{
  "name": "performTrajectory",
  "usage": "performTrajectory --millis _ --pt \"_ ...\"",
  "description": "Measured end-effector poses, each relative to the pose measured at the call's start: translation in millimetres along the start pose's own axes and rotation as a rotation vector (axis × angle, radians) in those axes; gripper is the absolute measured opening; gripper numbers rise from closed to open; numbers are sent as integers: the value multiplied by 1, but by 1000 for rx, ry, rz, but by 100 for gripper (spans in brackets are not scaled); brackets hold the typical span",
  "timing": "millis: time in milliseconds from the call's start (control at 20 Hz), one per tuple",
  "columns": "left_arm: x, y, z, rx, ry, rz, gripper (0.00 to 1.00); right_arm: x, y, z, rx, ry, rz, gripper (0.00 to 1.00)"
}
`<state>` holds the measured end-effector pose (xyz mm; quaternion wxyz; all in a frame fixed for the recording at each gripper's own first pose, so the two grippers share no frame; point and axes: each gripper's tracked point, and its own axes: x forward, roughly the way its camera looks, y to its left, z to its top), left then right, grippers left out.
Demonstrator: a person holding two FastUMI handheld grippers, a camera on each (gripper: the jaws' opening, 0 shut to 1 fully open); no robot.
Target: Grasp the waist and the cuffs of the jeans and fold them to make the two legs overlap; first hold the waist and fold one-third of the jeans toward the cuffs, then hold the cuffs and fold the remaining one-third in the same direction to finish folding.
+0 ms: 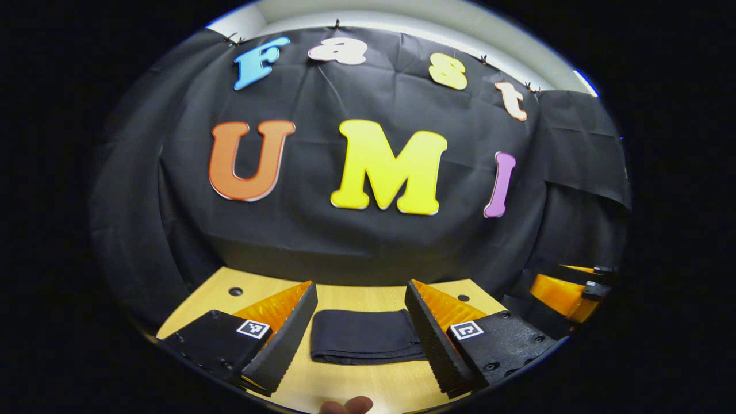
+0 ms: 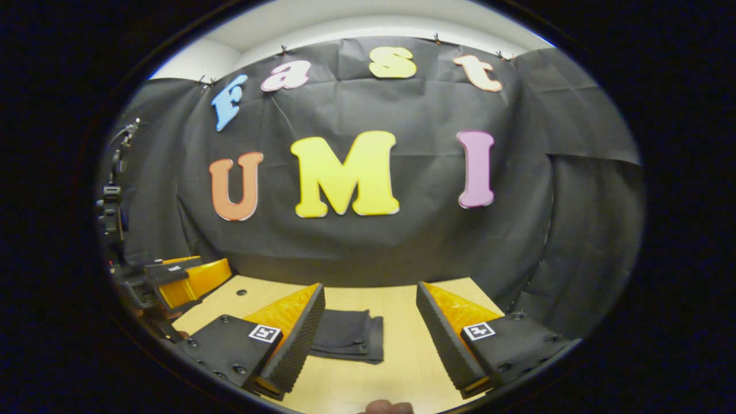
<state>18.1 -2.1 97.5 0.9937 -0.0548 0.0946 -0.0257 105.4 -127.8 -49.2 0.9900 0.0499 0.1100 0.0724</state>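
Both grippers hover with fingers spread wide, gripping nothing. In the left gripper view, the left gripper (image 1: 359, 339) frames the folded dark jeans (image 1: 365, 336), lying flat on the wooden table (image 1: 368, 296) at lower centre. In the right gripper view, the right gripper (image 2: 371, 345) has the jeans (image 2: 348, 336) just right of its left finger, low in frame.

Both views are dim but sharp. Soft light falls from above onto the wooden table (image 1: 345, 299). The fisheye lens bends the edges strongly.
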Motion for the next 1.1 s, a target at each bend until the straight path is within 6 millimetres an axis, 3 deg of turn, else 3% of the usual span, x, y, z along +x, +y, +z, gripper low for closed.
performTrajectory --millis 100,250,350,400,450,500,1100 --pt "-35 25 9 24 -58 46 98 -8 33 17 -11 -55 24 94" --pt "-66 48 17 21 -93 76 98 -23 64 18 -13 -93 21 99" --pt "-79 58 17 23 -99 95 98 -29 70 18 -30 -129 7 100" --pt "-84 63 12 17 -88 103 98 -32 73 18 -36 -141 6 94" --pt "-89 65 8 -1 -79 106 98 -33 77 14 -42 -142 12 94" --pt "-93 65 4 -26 -72 99 98 -36 79 11 -47 -137 9 98" --pt "-105 77 -3 7 -64 81 98 -61 81 11 -61 -111 10 94"
